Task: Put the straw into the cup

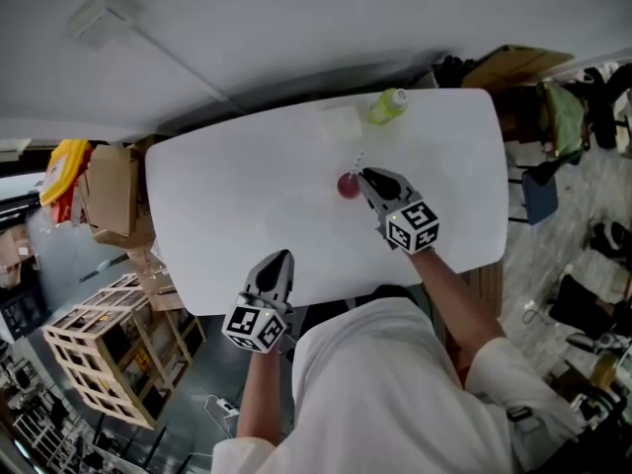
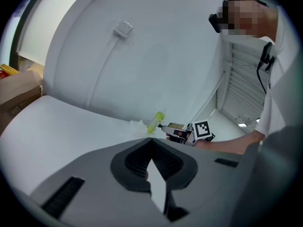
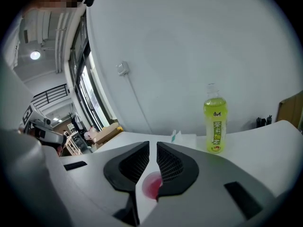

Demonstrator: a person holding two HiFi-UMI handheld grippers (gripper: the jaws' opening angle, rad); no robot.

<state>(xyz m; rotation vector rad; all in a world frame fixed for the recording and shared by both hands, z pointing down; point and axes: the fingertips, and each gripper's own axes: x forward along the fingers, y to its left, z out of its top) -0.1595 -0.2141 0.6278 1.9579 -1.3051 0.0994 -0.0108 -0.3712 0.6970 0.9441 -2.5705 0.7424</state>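
Head view: a white table [image 1: 247, 205] is seen from above, with a person's arms reaching over its near edge.
Cup: a small red cup [image 1: 348, 185] [image 3: 151, 186] stands right of the table's middle, just beside the right gripper's tips.
Straw: a thin pale straw [image 1: 357, 161] is faintly seen at those tips, by the cup's far rim.
Right gripper [image 1: 365, 176] [image 3: 152, 150]: the jaws are drawn in to a narrow slit, seemingly pinched on the straw.
Left gripper [image 1: 281, 257] [image 2: 151, 143]: held at the table's near edge, jaws pressed together, nothing between them.
Bottle: a green drink bottle [image 1: 388, 106] [image 3: 215, 124] stands upright at the far edge.
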